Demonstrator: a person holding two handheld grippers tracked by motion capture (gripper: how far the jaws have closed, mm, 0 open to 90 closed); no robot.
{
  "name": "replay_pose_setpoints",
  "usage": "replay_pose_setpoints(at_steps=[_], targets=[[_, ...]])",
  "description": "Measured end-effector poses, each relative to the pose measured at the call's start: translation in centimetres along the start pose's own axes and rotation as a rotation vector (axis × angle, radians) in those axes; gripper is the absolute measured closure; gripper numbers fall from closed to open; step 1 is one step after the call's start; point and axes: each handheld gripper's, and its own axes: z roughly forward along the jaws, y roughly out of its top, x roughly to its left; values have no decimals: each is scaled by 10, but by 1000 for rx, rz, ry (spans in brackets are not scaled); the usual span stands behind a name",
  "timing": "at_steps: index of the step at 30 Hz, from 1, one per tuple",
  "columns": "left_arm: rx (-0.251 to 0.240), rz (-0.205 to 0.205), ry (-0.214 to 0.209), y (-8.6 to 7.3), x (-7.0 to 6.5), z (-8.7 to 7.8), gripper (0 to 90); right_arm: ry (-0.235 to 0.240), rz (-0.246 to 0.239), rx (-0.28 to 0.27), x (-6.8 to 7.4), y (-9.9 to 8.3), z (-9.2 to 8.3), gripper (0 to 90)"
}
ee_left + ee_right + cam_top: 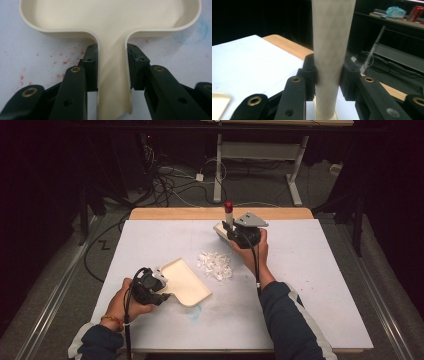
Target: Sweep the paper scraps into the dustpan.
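Observation:
A cream dustpan [186, 281] lies flat on the white table, left of centre. My left gripper [164, 292] is shut on its handle [113, 75], one jaw pressed to each side, and the pan's tray [110, 15] opens ahead of them. A small pile of white scraps [215, 265] lies just right of the pan. Near the far edge, my right gripper [231, 231] is shut on a brush's white handle [331, 47]. The handle stands upright with a red tip [228, 206] on top, and the brush's cream head [219, 229] is down at the table.
A faint blue smear [195, 310] marks the table in front of the pan, and red specks [62, 62] lie beside its handle. The wooden table edge [175, 213] runs along the far side. Cables [165, 180] and a desk frame [255, 150] stand on the floor beyond.

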Motion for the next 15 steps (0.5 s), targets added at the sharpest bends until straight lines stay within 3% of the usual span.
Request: replay_pose_setpoints(at_steps=[7, 15], targets=[[4, 1, 1, 2, 0, 0, 635, 63, -24, 9, 22, -2, -3, 698], [7, -4, -13, 6, 3, 6, 635, 146, -37, 7, 38, 1, -6, 695]])
